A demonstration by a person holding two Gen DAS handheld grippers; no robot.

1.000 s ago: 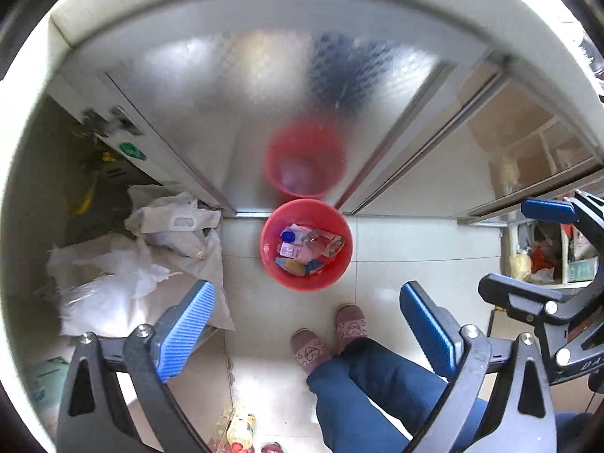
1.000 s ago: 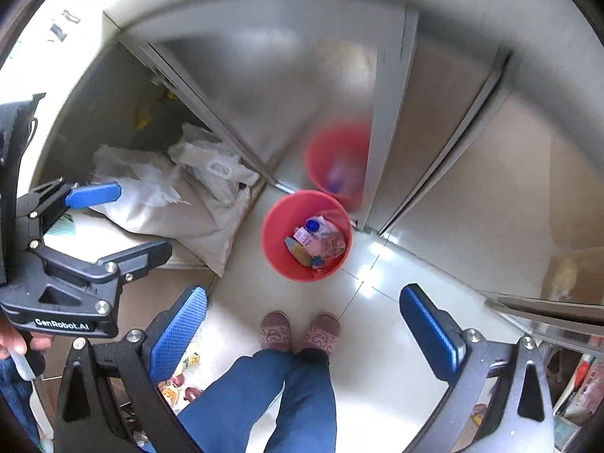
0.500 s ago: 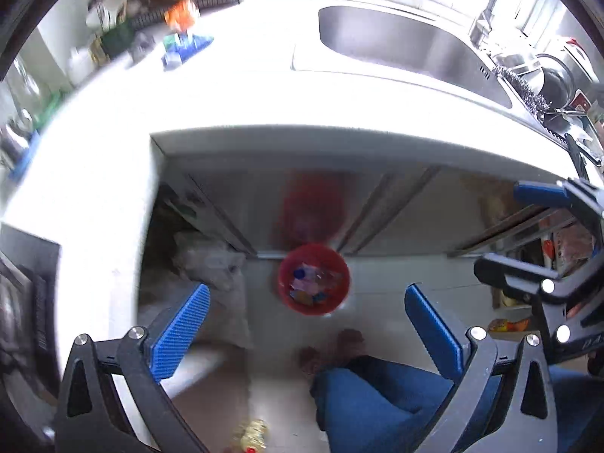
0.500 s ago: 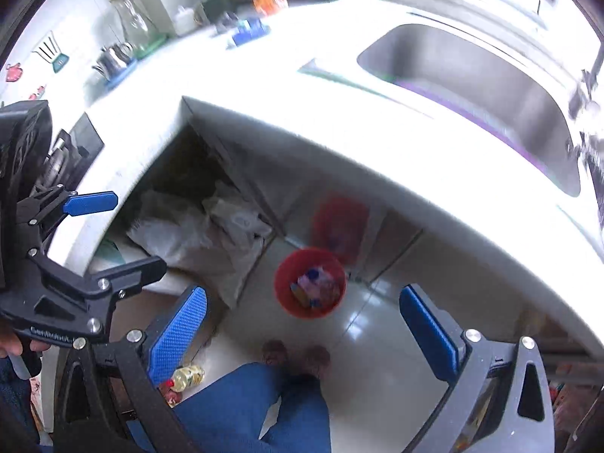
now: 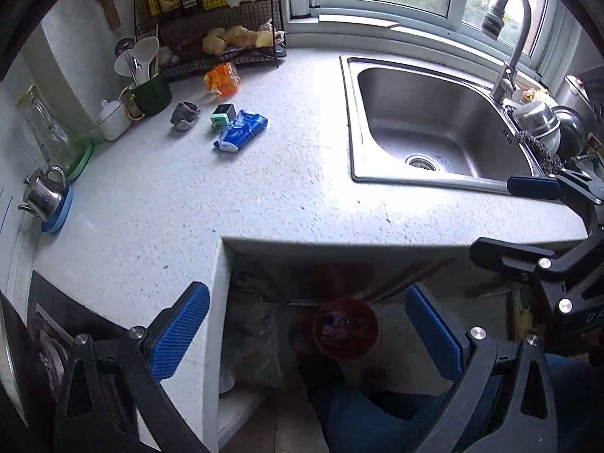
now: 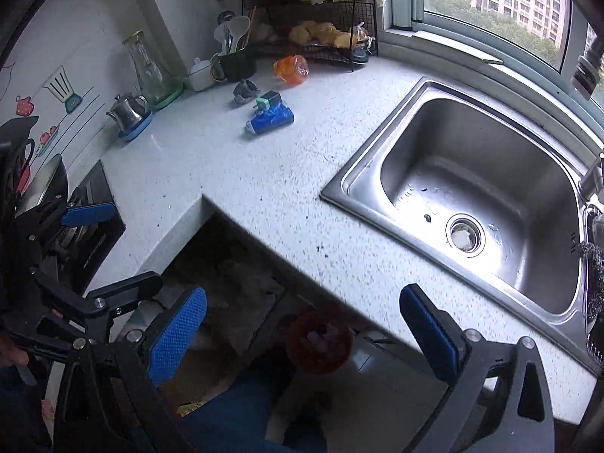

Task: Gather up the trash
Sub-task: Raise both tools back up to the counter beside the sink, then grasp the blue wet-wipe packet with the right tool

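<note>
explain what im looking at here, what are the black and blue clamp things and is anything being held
There is no robot here: a person carries a hand-held grabbing tool in each hand, each with a camera looking out along its two blue-padded fingers. One picture comes from the left tool, the other from the right tool. Both are open and hold nothing.

On the counter lie a blue wrapper, a small green box, a grey crumpled scrap and an orange bag. The sink is to the right. On the floor below stands a red bin with trash in it.
</note>
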